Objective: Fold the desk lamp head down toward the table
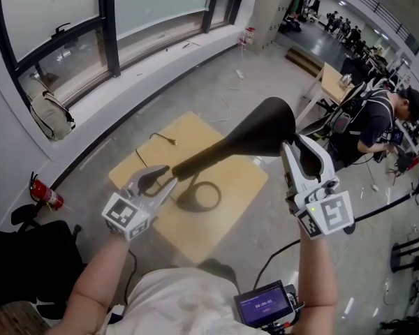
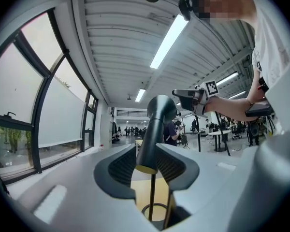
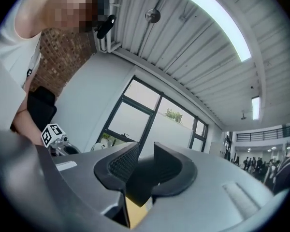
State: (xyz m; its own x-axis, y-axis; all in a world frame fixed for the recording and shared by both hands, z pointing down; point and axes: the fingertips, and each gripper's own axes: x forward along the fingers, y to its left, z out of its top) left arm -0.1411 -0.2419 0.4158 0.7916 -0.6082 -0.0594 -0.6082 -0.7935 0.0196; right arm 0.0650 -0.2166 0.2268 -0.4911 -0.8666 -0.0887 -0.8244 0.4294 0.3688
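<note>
A black desk lamp stands on a small wooden table (image 1: 188,135), its ring base (image 1: 208,195) flat on the top. Its arm (image 1: 209,158) rises to the right up to the wide head (image 1: 265,124). My left gripper (image 1: 160,178) is at the arm's lower end. In the left gripper view the arm (image 2: 149,139) runs between the parted jaws of that gripper (image 2: 147,166), and the pads do not press on it. My right gripper (image 1: 302,152) is beside the head's right edge. In the right gripper view a dark part of the head (image 3: 140,178) sits between the open jaws of that gripper (image 3: 142,170).
A thin cable (image 1: 153,145) trails across the table's far left corner. A red fire extinguisher (image 1: 47,197) lies on the floor at left, under the window ledge where a backpack (image 1: 50,114) sits. A person (image 1: 377,121) stands at desks at the far right.
</note>
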